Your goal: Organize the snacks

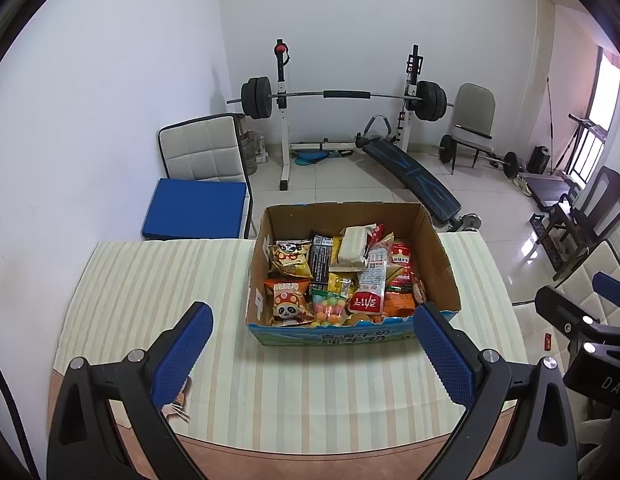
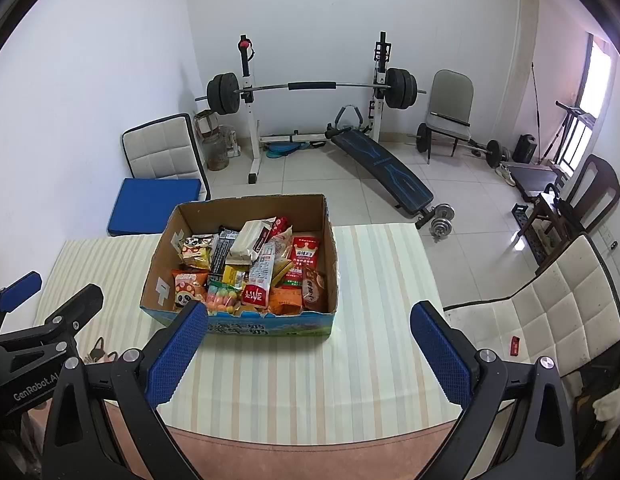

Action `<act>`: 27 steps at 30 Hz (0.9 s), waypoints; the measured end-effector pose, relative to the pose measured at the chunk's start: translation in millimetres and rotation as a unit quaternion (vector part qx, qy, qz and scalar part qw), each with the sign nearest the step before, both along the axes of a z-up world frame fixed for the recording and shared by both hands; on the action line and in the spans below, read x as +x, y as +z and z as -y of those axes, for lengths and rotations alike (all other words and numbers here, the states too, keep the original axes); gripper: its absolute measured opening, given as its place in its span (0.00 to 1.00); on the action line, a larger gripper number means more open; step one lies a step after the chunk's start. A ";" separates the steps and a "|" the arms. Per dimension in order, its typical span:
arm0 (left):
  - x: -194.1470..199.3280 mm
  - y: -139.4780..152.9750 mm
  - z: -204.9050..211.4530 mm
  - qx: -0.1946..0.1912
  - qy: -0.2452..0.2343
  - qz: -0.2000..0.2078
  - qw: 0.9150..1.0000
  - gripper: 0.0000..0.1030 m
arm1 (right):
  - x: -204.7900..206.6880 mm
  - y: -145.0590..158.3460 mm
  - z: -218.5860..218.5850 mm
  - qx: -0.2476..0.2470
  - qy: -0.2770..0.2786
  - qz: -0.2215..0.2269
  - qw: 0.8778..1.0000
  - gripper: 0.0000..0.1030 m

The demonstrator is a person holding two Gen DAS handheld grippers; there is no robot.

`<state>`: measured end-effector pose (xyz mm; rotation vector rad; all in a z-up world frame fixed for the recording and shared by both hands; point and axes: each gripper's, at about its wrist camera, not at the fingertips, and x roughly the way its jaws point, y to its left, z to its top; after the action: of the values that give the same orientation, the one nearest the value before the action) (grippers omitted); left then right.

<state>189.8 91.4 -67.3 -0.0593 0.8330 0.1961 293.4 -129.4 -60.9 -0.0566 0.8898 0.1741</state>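
An open cardboard box stands on the striped tablecloth, packed with several snack packets. Among them are a panda-print bag, a white wafer pack and a red packet. My left gripper is open just short of the box's near wall, nothing between its blue pads. In the right wrist view my right gripper is open too, empty, hovering before the box's near right corner. Each gripper shows at the edge of the other's view.
A white chair with a blue cushion sits behind the table at left. Another quilted white chair stands to the right. A barbell rack and sit-up bench occupy the tiled floor beyond. The table's near edge shows bare brown surface.
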 end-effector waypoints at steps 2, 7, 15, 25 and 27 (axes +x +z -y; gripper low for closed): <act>-0.7 0.8 -0.4 0.000 -0.001 0.002 1.000 1.00 | -1.1 1.4 0.5 0.001 0.000 0.002 1.000 1.00; -1.6 2.1 0.9 0.000 -0.002 0.005 1.000 1.00 | -1.9 4.6 2.9 0.000 0.002 0.004 1.000 1.00; -2.1 2.4 1.9 -0.001 -0.003 0.006 1.000 1.00 | -2.1 6.8 3.0 -0.002 0.004 0.005 1.000 1.00; -4.0 2.6 2.5 0.000 -0.004 0.007 1.000 1.00 | -3.0 6.7 2.5 -0.002 0.002 0.006 1.000 1.00; -4.8 4.0 3.3 0.000 -0.003 0.008 1.000 1.00 | -2.5 9.8 3.6 -0.001 0.004 0.009 1.000 1.00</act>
<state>185.0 88.0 -63.3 -0.0576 0.8169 0.1891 291.0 -133.0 -51.0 -0.0639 0.8725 0.1794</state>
